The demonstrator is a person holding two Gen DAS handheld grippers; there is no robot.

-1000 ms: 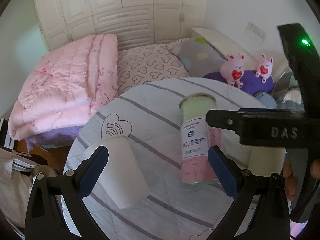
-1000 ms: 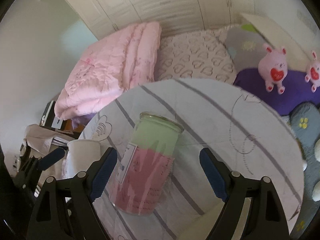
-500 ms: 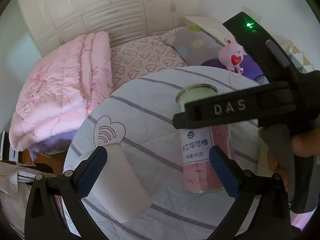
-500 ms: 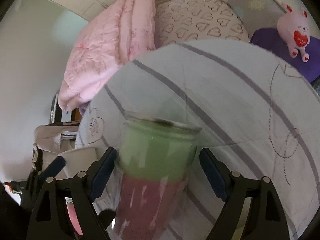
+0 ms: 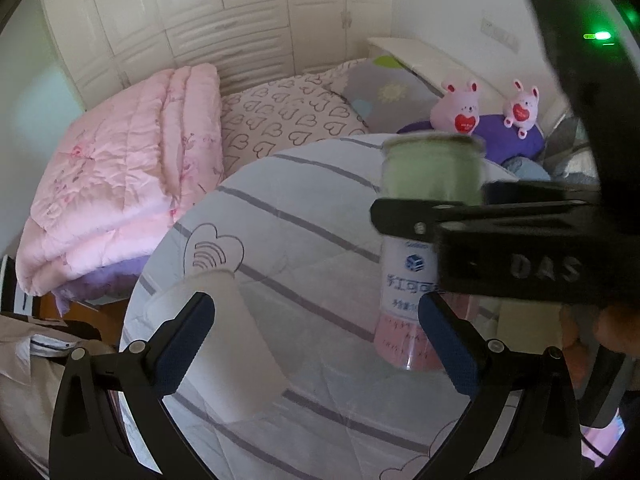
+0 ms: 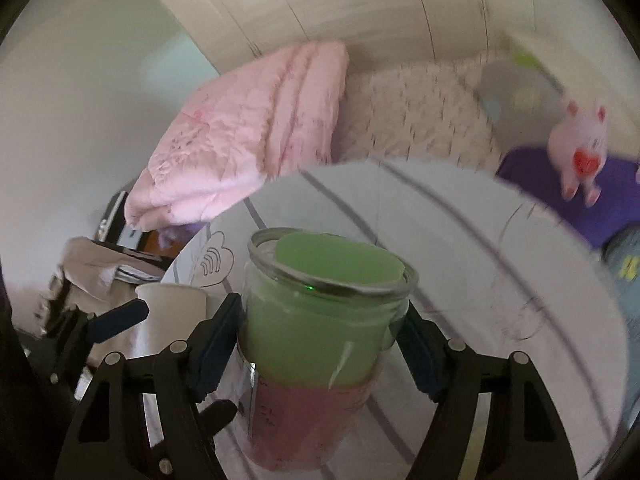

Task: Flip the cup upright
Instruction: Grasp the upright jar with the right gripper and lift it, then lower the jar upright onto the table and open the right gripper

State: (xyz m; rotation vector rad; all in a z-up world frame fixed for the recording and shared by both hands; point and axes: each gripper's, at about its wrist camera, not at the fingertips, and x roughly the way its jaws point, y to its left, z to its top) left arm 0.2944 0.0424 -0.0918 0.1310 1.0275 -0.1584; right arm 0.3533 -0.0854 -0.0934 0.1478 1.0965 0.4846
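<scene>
The right gripper (image 6: pixel 320 344) clamped the jar (image 6: pixel 320 340) at its green upper part. The left gripper (image 5: pixel 316 344) hung released around the white cup (image 5: pixel 224 336), which stood mouth down near the table's (image 5: pixel 320 208) left edge. Flipping probably awaited closing on the cup, lifting and turning; open tabletop lay farther back.

surface (image 5: pixel 312 216): bare striped cloth behind, open to pass | white cup (image 5: pixel 236 344) between left gripper's fingers (image 5: pixel 182 344) | jar (image 6: pixel 320 344) fills right gripper (image 6: pixel 316 354) | right gripper crosses left's right side
</scene>
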